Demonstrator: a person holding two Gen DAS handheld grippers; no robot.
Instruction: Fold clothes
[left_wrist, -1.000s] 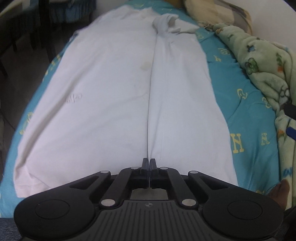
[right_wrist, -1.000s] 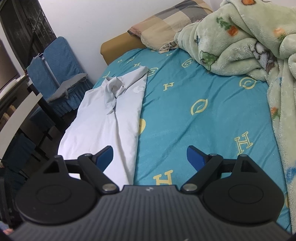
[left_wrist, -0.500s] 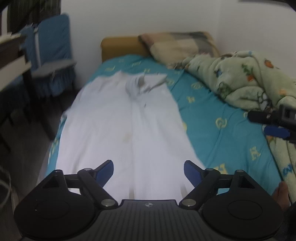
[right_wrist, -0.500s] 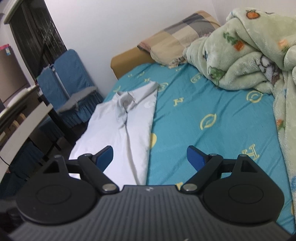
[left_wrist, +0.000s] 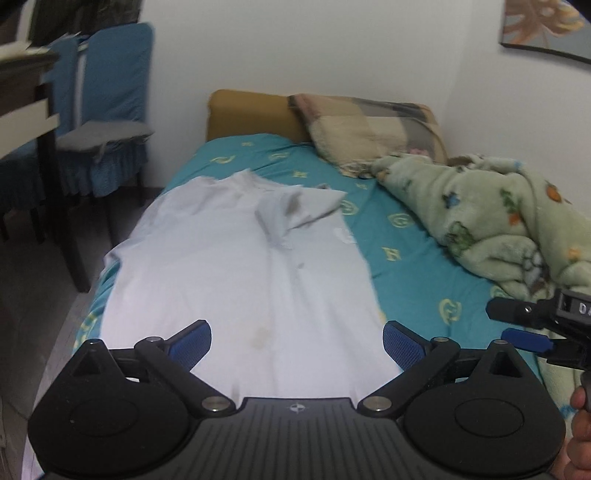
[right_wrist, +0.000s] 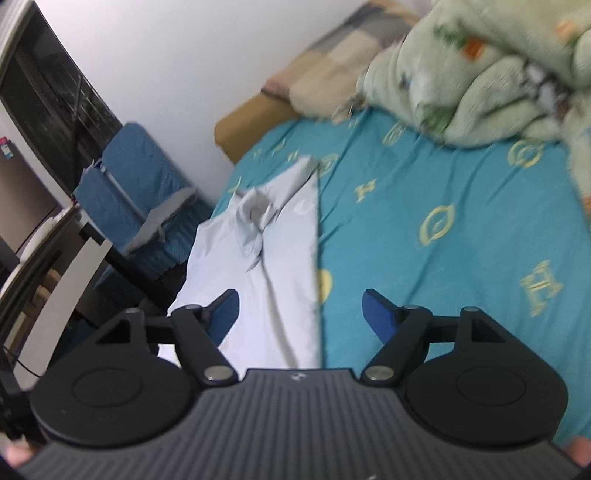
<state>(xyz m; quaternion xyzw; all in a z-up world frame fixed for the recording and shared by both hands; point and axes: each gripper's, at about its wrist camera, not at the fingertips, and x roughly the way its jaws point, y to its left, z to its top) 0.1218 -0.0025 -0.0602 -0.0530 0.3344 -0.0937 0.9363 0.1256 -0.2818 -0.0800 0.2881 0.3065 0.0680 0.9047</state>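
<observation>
A white collared shirt (left_wrist: 240, 273) lies flat along the left side of the bed, collar at the far end, one side folded in. My left gripper (left_wrist: 297, 345) hangs above its near hem; its jaws are opening wide, and nothing is held between them. My right gripper (right_wrist: 300, 314) hovers over the shirt's (right_wrist: 273, 266) right edge and the teal sheet. Its jaws are closing, and no cloth is pinched between them. In the left wrist view the right gripper (left_wrist: 532, 328) shows at the right edge, over the sheet.
The bed has a teal sheet (left_wrist: 417, 273) with yellow letters. A green fleece blanket (left_wrist: 491, 221) is heaped on the right, a plaid pillow (left_wrist: 369, 133) at the head. Blue-covered chairs (left_wrist: 107, 110) and a dark table (left_wrist: 26, 96) stand left of the bed.
My left gripper was shut on the shirt's hem; it let go, opened wide, rose and tilted up. My right gripper shifted and rolled, and its jaws came closer together.
</observation>
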